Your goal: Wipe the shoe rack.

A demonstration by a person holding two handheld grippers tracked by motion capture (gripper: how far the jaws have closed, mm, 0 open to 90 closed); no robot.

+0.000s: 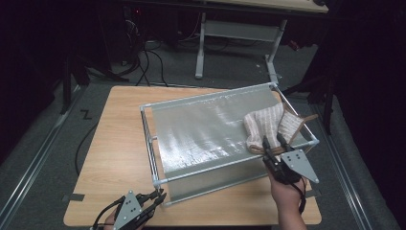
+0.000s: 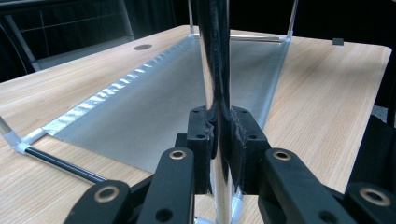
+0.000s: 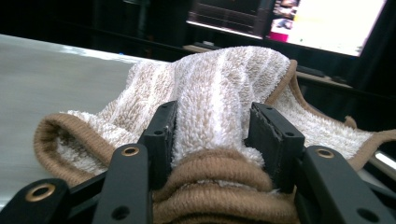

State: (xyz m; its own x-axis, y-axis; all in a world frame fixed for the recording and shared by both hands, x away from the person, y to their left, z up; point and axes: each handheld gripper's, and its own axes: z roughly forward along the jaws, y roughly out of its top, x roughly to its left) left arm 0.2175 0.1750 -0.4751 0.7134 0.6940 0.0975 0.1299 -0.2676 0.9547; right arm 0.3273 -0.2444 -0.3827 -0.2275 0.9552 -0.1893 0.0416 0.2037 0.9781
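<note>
High view: towel (image 1: 268, 127) bunched on rack (image 1: 210, 129) near desk (image 1: 119, 143) right edge. Left tool view: left tool (image 2: 219, 140) clamped on rack post; keep firm. Right tool view: right tool (image 3: 212, 135) pinching towel hem; pull flat, evenly.

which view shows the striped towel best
The right gripper view: the towel sits close up, its bunched pile and brown hem gripped between the right tongs. The high view gives its place, at the right end of the rack's grey sheet, but small. The left gripper view looks along the sheet.
</note>
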